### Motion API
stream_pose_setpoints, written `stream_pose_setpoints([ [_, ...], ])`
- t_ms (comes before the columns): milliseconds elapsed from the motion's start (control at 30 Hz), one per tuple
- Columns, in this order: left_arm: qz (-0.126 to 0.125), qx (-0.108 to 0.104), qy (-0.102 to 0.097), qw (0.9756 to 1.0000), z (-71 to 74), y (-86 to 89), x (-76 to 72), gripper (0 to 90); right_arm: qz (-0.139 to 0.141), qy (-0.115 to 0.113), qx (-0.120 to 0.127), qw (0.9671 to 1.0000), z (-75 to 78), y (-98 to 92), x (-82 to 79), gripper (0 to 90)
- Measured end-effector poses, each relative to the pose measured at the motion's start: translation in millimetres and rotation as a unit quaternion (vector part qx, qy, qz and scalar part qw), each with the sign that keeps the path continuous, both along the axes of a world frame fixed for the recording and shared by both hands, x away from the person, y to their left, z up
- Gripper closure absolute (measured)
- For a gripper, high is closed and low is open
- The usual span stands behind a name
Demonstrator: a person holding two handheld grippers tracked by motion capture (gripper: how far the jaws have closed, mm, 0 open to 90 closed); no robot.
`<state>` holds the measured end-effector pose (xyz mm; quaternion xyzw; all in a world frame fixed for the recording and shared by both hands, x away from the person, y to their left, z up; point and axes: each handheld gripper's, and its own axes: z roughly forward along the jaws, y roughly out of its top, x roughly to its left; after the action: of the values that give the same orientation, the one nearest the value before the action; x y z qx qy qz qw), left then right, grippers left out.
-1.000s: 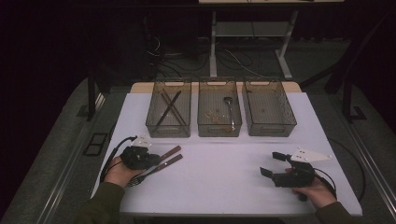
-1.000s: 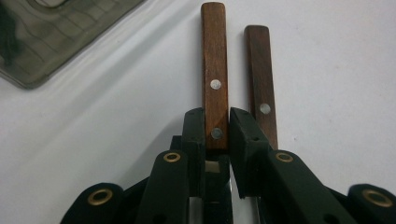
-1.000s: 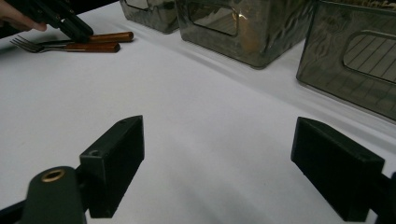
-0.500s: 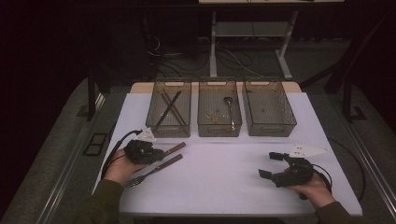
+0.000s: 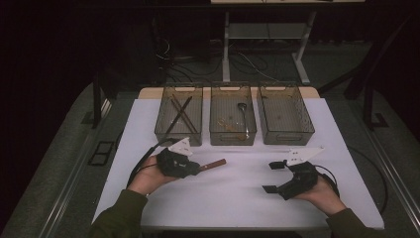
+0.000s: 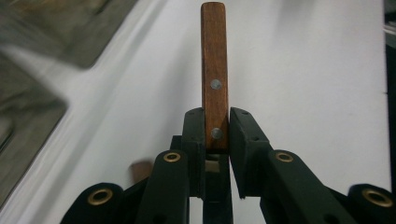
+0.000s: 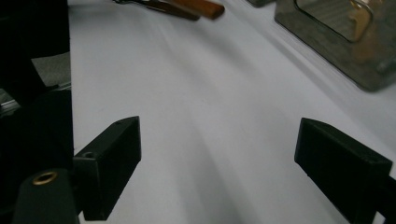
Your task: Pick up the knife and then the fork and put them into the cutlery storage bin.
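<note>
My left gripper (image 5: 198, 167) is at the left of the white table top, shut on a brown wooden utensil handle (image 5: 214, 163) that sticks out to the right. In the left gripper view the jaws (image 6: 217, 126) clamp the riveted handle (image 6: 215, 60) near its lower rivet. A second brown end (image 6: 140, 170) shows below the jaws. My right gripper (image 5: 272, 177) is at the right, held just above the table with its jaws wide apart and empty (image 7: 219, 154). The handle (image 7: 201, 7) shows far off in the right gripper view.
Three translucent bins stand in a row at the back. The left bin (image 5: 178, 138) holds dark crossed sticks, the middle bin (image 5: 233, 140) holds a spoon, and the right bin (image 5: 289, 136) looks bare. The white table top (image 5: 237, 203) ends close to the person. Cables trail from both grippers.
My left gripper has risen and moved right with the wooden-handled utensil in it. My right gripper has shifted slightly left and stays open.
</note>
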<state>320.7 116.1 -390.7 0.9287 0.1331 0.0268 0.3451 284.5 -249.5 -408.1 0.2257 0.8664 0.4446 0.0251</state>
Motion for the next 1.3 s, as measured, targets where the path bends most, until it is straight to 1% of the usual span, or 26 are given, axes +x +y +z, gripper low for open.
stream_pose_setpoints([
  [100,-0.025,0.004,-0.002,0.9997,1.0,-16.5,-2.0,76.9,0.017,-0.003,0.002,0.9999,4.2,7.7,4.6,14.4],
  [200,-0.045,0.007,0.0,0.999,0.4,-33.0,-4.3,76.9,0.038,0.007,-0.004,0.9993,7.9,15.9,8.6,14.4],
  [233,-0.055,0.014,-0.002,0.9984,0.8,-38.1,-4.3,76.9,0.043,0.005,-0.005,0.999,9.0,18.9,9.9,14.4],
  [267,-0.054,0.007,0.001,0.9985,-0.3,-44.2,-5.9,76.9,0.05,0.006,-0.008,0.9987,10.2,22.0,11.0,14.4],
  [367,-0.076,0.016,-0.005,0.997,0.1,-59.0,-6.6,76.9,0.064,0.006,-0.017,0.9978,12.2,31.6,13.1,14.5],
  [400,-0.08,0.017,-0.005,0.9966,-0.3,-63.8,-7.3,76.9,0.071,0.007,-0.021,0.9972,12.0,35.0,14.2,14.9],
  [433,-0.084,0.015,-0.003,0.9964,-1.0,-68.5,-8.1,76.9,0.079,0.006,-0.028,0.9965,11.8,37.9,15.1,17.6],
  [467,-0.089,0.017,-0.003,0.9959,-1.5,-72.8,-8.2,76.9,0.094,-0.006,-0.039,0.9948,10.8,40.0,17.4,18.8],
  [500,-0.094,0.018,-0.004,0.9954,-1.8,-77.0,-8.5,76.9,0.098,-0.002,-0.043,0.9942,10.5,43.4,17.2,19.0],
  [567,-0.106,0.022,-0.003,0.9941,-2.2,-84.7,-9.2,76.9,0.115,-0.004,-0.054,0.9919,9.3,48.7,18.9,23.1],
  [600,-0.111,0.025,-0.004,0.9934,-1.9,-88.4,-9.6,76.9,0.119,-0.001,-0.057,0.9913,9.0,51.6,19.2,23.3],
  [633,-0.115,0.026,-0.003,0.993,-1.9,-91.8,-10.4,76.9,0.125,-0.004,-0.062,0.9902,8.7,53.8,20.7,25.0],
  [700,-0.131,0.029,-0.013,0.9909,-1.0,-97.7,-10.1,76.9,0.135,-0.001,-0.068,0.9885,8.1,58.0,22.4,27.7],
  [733,-0.132,0.029,-0.012,0.9908,-1.1,-100.3,-11.6,76.9,0.137,-0.001,-0.075,0.9877,7.3,60.3,23.2,30.5],
  [767,-0.138,0.031,-0.019,0.9898,-1.2,-102.5,-12.5,76.9,0.144,0.002,-0.083,0.9861,6.3,61.8,23.7,33.9],
  [800,-0.143,0.036,-0.018,0.9889,-1.2,-104.3,-14.5,76.9,0.149,0.005,-0.086,0.985,4.6,63.3,23.6,35.2],
  [867,-0.146,0.038,-0.017,0.9884,-2.8,-107.2,-19.8,76.9,0.159,0.013,-0.101,0.982,1.4,65.7,21.3,42.1],
  [900,-0.151,0.042,-0.017,0.9876,-3.2,-107.9,-21.4,76.9,0.16,0.015,-0.109,0.981,0.1,66.7,19.2,44.7],
  [967,-0.152,0.04,-0.015,0.9875,-4.6,-109.0,-24.7,76.9,0.169,0.023,-0.118,0.9783,-3.0,67.8,17.3,49.7],
  [1000,-0.157,0.046,-0.018,0.9863,-4.6,-109.1,-25.2,76.9,0.17,0.024,-0.12,0.9777,-4.7,68.4,15.8,51.7],
  [1067,-0.157,0.043,-0.016,0.9866,-5.8,-109.9,-27.5,76.9,0.176,0.028,-0.127,0.9757,-7.7,69.9,14.4,56.4],
  [1100,-0.16,0.049,-0.016,0.9858,-5.2,-110.0,-28.0,76.9,0.177,0.027,-0.13,0.9752,-8.3,70.7,13.8,58.6],
  [1133,-0.153,0.044,-0.01,0.9872,-5.9,-110.2,-29.7,76.8,0.179,0.026,-0.131,0.9746,-8.7,71.7,13.3,61.4],
  [1233,-0.156,0.046,-0.011,0.9866,-5.6,-110.4,-29.5,76.8,0.185,0.032,-0.13,0.9736,-9.0,74.5,11.2,67.0],
  [1267,-0.159,0.047,-0.013,0.986,-5.6,-110.3,-29.1,76.9,0.187,0.029,-0.134,0.9728,-9.3,74.8,11.3,67.1],
  [1300,-0.158,0.047,-0.012,0.9862,-5.6,-110.2,-28.9,76.8,0.188,0.026,-0.135,0.9725,-10.1,75.2,11.6,67.5],
])
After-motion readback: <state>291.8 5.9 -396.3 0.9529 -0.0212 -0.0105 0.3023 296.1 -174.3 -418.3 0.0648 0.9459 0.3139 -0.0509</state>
